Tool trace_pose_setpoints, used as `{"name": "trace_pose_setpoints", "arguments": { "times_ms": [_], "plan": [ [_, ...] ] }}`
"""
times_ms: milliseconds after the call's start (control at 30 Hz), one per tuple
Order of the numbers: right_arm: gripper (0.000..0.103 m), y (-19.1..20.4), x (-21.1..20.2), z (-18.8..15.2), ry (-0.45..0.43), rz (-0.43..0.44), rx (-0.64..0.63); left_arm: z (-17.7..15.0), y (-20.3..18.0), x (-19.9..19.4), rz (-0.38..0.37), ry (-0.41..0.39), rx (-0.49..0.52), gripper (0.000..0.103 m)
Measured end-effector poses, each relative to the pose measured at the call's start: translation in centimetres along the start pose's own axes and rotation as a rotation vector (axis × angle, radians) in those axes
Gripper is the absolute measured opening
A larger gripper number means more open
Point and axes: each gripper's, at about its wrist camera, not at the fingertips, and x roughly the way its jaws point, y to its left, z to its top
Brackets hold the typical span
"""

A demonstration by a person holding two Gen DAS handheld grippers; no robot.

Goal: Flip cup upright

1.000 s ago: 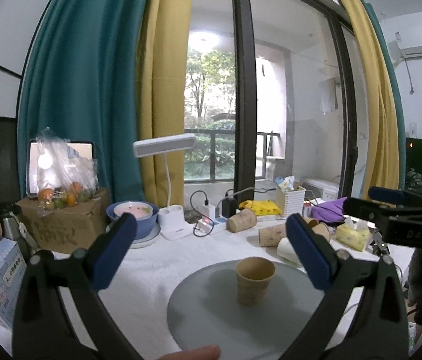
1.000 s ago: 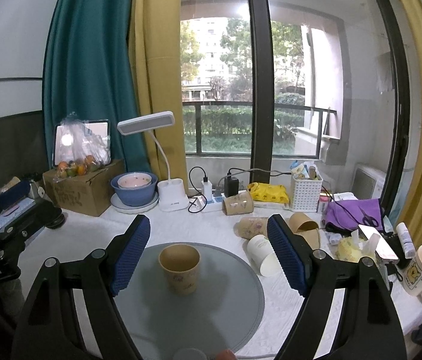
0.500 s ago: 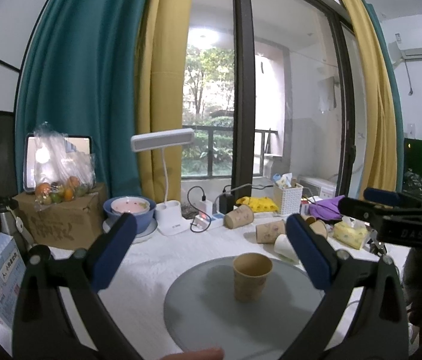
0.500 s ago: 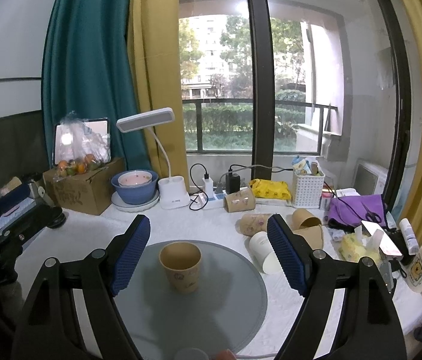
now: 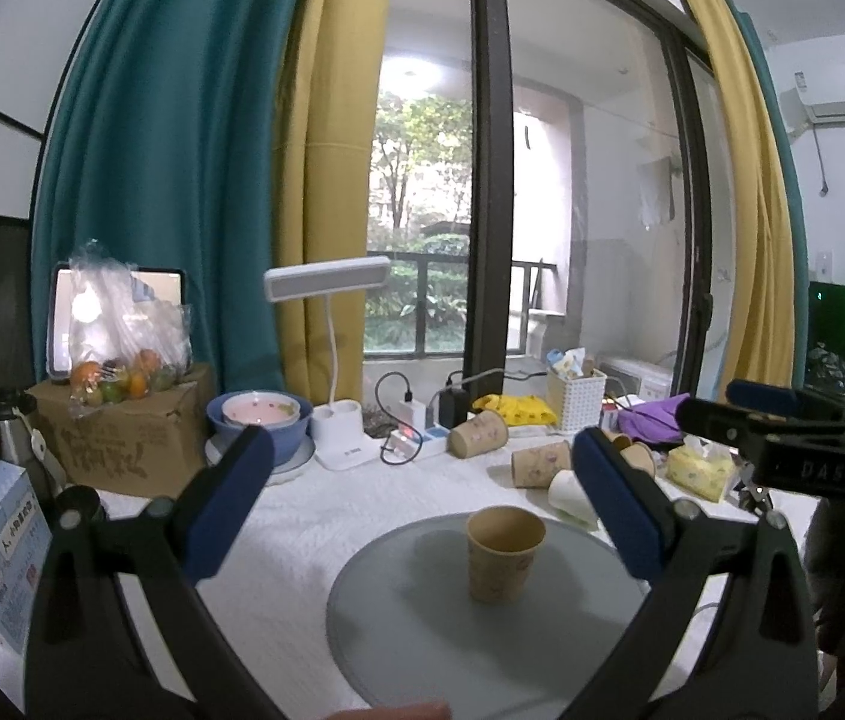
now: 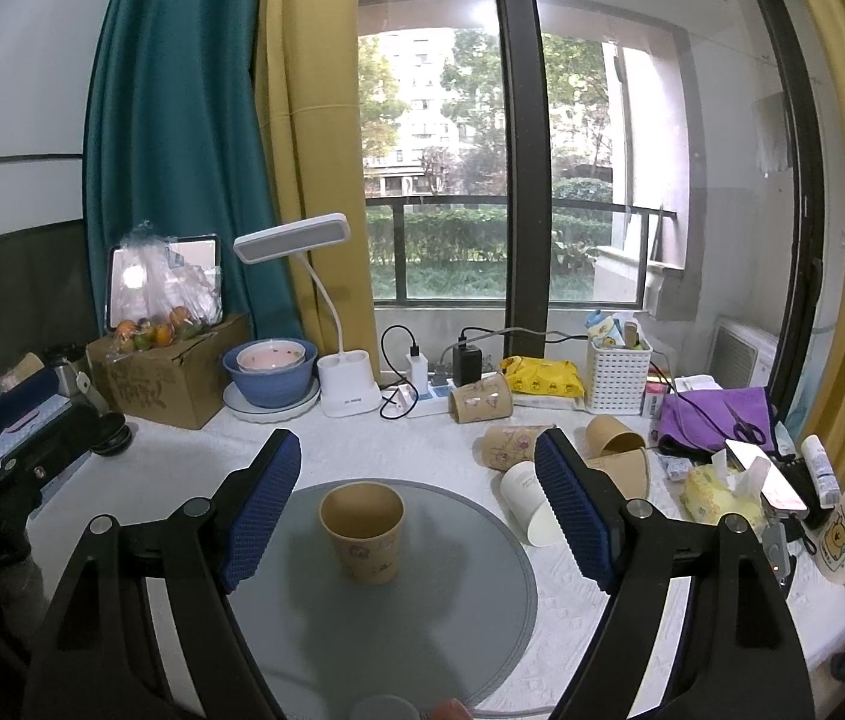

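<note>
Paper cup (image 6: 362, 531) upright, mouth up, on round grey mat (image 6: 458, 618), free of contact. Right gripper (image 6: 416, 510) spread wide, empty, fingers flanking cup without touching. Left gripper (image 5: 422, 504) likewise wide, empty. Spare cups (image 6: 479, 399) lie tipped behind mat.

A tan paper cup (image 6: 363, 531) with faint printed figures is seen standing upright, mouth open upward, ahead of the right gripper (image 6: 416, 504), between its spread jaws, touched by neither.
</note>
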Motion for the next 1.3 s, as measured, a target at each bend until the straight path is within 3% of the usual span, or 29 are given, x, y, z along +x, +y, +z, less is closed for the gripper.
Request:
{"name": "trace_pose_setpoints", "arguments": {
  "times_ms": [1300],
  "plan": [
    [0.083, 0.35, 0.2, -0.04, 0.003, 0.003, -0.002, -0.15, -0.36, -0.26, -0.018, -0.014, -0.009, 0.101]
  ]
}}
